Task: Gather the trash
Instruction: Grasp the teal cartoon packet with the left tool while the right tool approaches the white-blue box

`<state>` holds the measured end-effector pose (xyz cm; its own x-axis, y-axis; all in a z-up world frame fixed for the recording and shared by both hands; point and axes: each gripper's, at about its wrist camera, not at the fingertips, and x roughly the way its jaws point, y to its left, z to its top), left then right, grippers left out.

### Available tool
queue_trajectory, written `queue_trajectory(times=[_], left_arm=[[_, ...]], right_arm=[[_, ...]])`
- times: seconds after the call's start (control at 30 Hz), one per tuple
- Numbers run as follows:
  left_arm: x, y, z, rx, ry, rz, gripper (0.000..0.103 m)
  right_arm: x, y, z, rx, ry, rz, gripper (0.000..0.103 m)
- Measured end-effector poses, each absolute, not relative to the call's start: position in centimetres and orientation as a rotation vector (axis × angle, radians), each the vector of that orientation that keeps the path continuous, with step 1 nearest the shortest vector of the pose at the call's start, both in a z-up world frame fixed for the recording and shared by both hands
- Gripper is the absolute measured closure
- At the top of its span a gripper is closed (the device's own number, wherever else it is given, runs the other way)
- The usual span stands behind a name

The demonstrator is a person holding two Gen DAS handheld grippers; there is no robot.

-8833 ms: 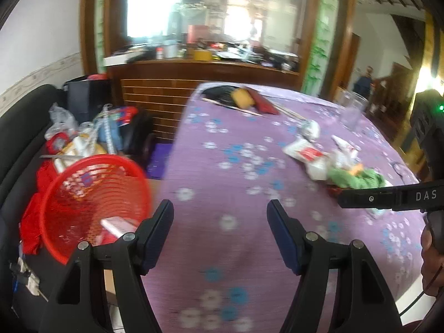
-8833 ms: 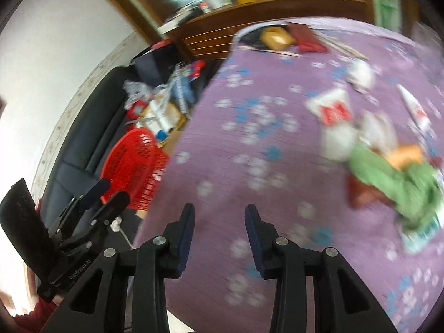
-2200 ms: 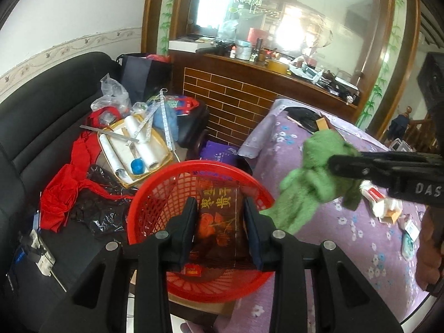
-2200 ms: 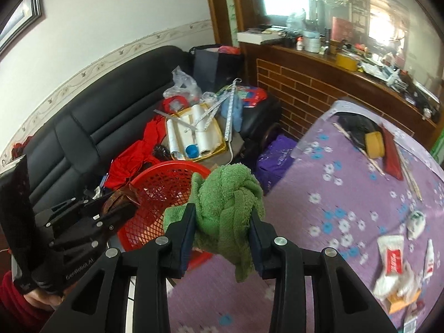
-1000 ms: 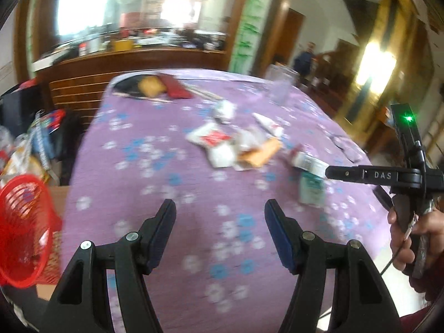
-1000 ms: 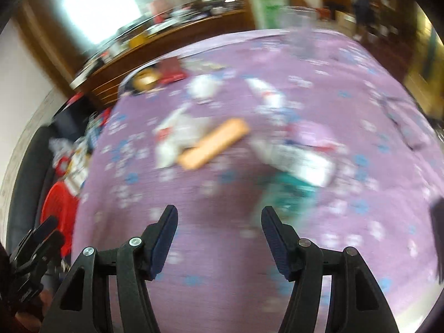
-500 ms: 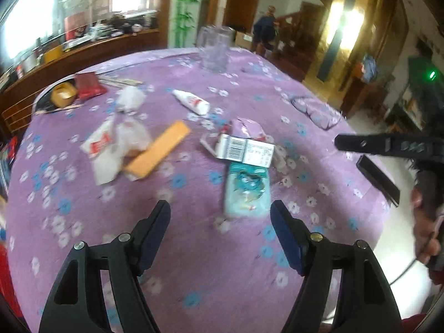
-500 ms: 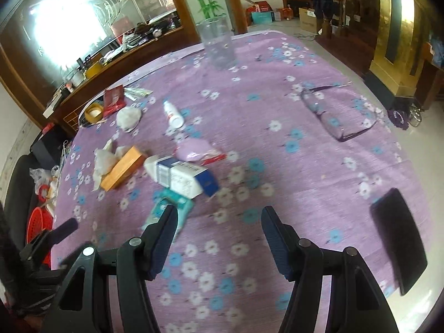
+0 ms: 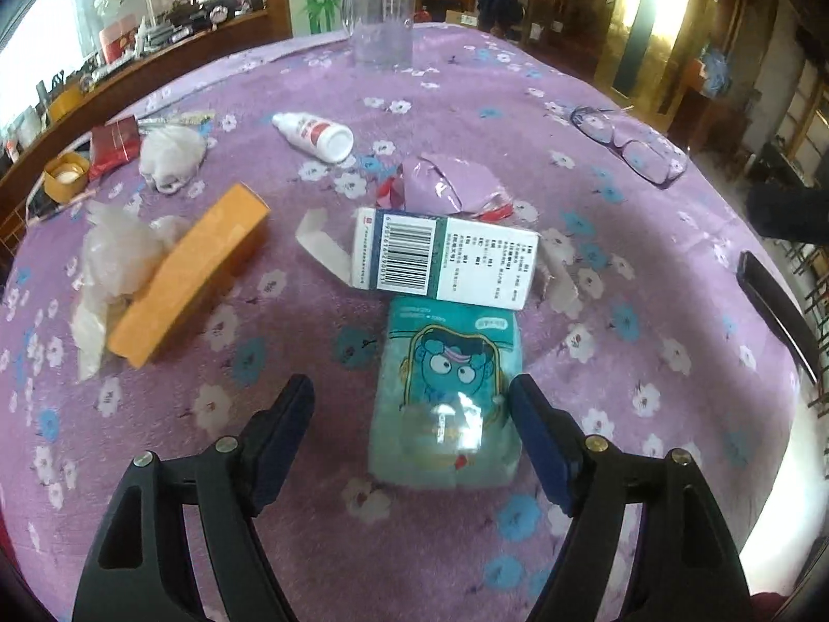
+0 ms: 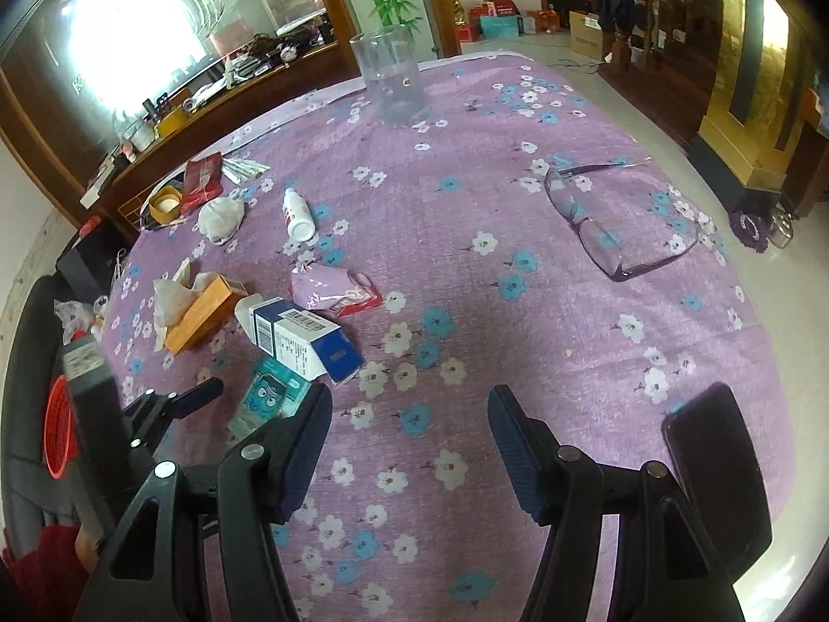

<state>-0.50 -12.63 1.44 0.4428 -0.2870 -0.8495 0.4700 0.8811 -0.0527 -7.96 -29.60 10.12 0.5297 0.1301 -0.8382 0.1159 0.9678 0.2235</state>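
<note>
Here the left gripper (image 9: 412,440) hangs low over the purple flowered tablecloth (image 9: 518,103), its jaws spread and just now widened further. The teal tissue pack (image 9: 445,399) with a cartoon face lies between them in the lower middle of the left wrist view, nearer the right-hand finger and close against it, while the left-hand finger stands apart from it; the pads do not press on the pack. One white and blue medicine box (image 9: 443,259), barcode up and end flap open, lies across the pack's far end, just above it in the frame.

The right gripper (image 10: 409,435) is open too, with only bare cloth between its fingers at the bottom of the right wrist view; the tissue pack sits just to the left of its left finger.

Counted on the cloth: one orange box (image 9: 191,272) at centre left resting against one crumpled clear plastic wrapper (image 9: 111,259), one crushed lilac packet (image 9: 451,186) above the medicine box, one small white bottle (image 9: 313,136) on its side, one white crumpled wad (image 9: 168,155) at upper left, one clear jug (image 9: 381,15) at top centre, one pair of glasses (image 9: 629,142) at upper right, one dark phone (image 10: 717,471) at lower right. One red basket (image 10: 59,425) shows at the left edge of the right wrist view.
</note>
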Motion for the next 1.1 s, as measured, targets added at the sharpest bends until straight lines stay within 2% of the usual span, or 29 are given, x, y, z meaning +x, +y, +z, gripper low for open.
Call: queue_trajectory(times=[0.1, 0.2, 0.23, 0.27, 0.7, 1.0, 1.07, 1.1], left_arm=[[0.0, -12.8, 1.0, 0.199, 1.006, -0.464, 0.028], [0.0, -12.9, 0.7, 0.193, 1.007, -0.477, 0.043], [-0.2, -12.9, 0.8, 0.2, 1.002, -0.48, 0.052], [-0.4, -12.9, 0.8, 0.205, 0.998, -0.48, 0.056], [-4.4, -6.5, 1.5, 0.134, 1.012, -0.365, 0.06], [-5.7, -0.6, 2.5, 0.027, 0.992, -0.234, 0.063], [-6.0, 0.0, 2.8, 0.014, 0.979, -0.221, 0.063], [-6.1, 0.3, 3.0, 0.009, 0.971, -0.213, 0.063]], right_arm=[[-7.1, -29.5, 10.1, 0.25, 1.018, 0.04, 0.036], [-5.9, -29.1, 10.1, 0.241, 1.026, 0.09, 0.036], [-5.4, -28.9, 10.0, 0.24, 1.032, 0.114, 0.035], [-5.0, -28.7, 9.9, 0.239, 1.037, 0.134, 0.034], [0.9, -22.3, 6.2, 0.047, 1.121, 0.367, 0.033], [1.8, -16.9, 3.6, -0.201, 1.141, 0.428, 0.033], [1.8, -16.2, 2.9, -0.239, 1.152, 0.43, 0.042], [1.7, -15.9, 2.8, -0.245, 1.157, 0.43, 0.056]])
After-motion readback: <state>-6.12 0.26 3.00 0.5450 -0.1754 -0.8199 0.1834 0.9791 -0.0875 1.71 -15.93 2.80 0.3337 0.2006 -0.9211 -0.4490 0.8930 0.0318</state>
